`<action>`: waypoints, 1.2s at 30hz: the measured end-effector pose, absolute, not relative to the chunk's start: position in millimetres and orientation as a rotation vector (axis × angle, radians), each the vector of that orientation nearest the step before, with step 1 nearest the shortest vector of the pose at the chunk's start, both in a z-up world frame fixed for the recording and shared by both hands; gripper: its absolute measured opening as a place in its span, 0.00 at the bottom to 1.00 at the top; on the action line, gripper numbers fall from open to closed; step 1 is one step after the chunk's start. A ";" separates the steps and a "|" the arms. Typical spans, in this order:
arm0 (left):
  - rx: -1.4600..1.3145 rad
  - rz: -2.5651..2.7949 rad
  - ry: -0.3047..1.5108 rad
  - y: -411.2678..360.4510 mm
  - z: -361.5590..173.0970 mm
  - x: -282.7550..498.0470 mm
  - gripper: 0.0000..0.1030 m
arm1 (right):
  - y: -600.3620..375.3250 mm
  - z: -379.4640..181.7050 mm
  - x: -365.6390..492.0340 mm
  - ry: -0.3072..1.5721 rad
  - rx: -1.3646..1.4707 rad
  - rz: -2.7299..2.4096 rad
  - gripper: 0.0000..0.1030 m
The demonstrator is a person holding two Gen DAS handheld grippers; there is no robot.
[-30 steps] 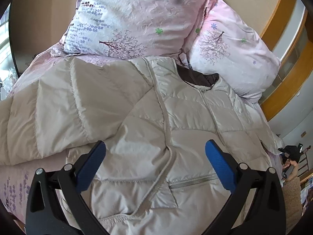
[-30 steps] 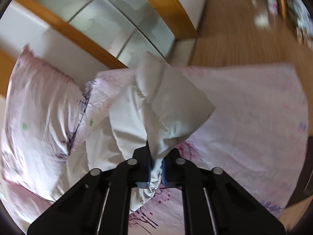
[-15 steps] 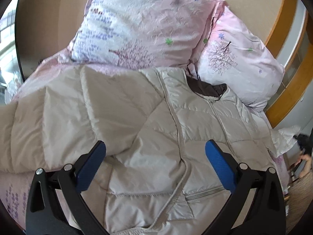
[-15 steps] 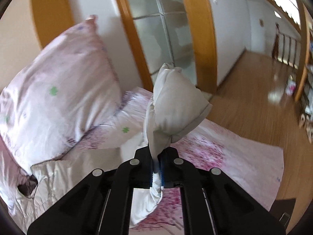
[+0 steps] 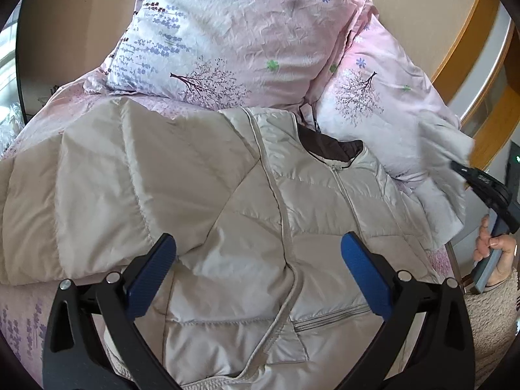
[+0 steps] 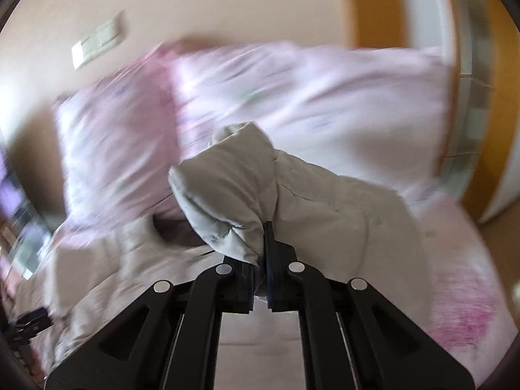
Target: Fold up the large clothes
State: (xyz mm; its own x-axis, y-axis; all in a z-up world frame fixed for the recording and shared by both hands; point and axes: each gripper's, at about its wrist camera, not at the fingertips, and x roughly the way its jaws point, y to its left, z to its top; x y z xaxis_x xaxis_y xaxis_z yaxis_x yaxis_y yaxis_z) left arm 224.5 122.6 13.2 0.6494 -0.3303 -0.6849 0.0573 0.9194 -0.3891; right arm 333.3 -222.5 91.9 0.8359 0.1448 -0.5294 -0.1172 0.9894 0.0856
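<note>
A beige quilted jacket (image 5: 227, 214) with a dark collar lining lies front-up on the bed, one sleeve folded across its left half. My left gripper (image 5: 258, 260) hovers open just above its lower front, nothing between its blue pads. My right gripper (image 6: 260, 260) is shut on the jacket's other sleeve (image 6: 234, 201), bunched and lifted off the bed. In the left wrist view that lifted sleeve (image 5: 445, 175) hangs at the right edge from the right gripper (image 5: 461, 165), held by a hand (image 5: 494, 250). The right wrist view is motion-blurred.
Two pink floral pillows (image 5: 234, 39) (image 5: 383, 104) lean against the beige wall behind the jacket. Pink floral bedding (image 6: 461, 292) covers the bed. A wooden door frame (image 5: 468, 42) stands to the right, and a wall switch plate (image 6: 97, 44) sits above the pillows.
The right gripper swung the lifted sleeve up and round towards the pillows and jacket, rolling as it went; it now shows at the right edge of the left view. The left gripper barely moved.
</note>
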 end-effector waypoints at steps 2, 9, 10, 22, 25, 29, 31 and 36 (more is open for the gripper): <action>-0.367 -0.236 0.834 123.6 14.9 223.2 0.98 | -194.0 80.0 342.6 0.611 0.025 0.189 0.05; -0.392 -0.239 0.825 129.9 15.6 218.7 0.98 | -108.2 25.5 359.4 0.768 -0.105 0.247 0.05; -0.394 -0.239 0.824 130.7 15.2 218.1 0.98 | -100.8 20.4 359.6 0.781 -0.115 0.244 0.05; -0.353 -0.188 0.718 149.0 27.0 197.8 0.98 | -41.4 -42.5 354.9 1.006 -0.482 0.204 0.37; -0.345 -0.158 0.720 163.0 26.1 191.6 0.98 | -38.4 -38.6 339.2 1.026 -0.475 0.288 0.76; -0.383 -0.084 0.708 193.3 23.3 179.1 0.98 | -42.4 -5.4 316.7 0.900 -0.375 0.389 0.46; -0.432 -0.042 0.686 214.1 20.6 168.8 0.98 | -53.0 5.8 326.3 0.879 -0.276 0.373 0.23; -0.554 0.072 0.662 257.5 4.2 143.1 0.98 | -74.2 -6.7 371.1 0.967 -0.105 0.293 0.05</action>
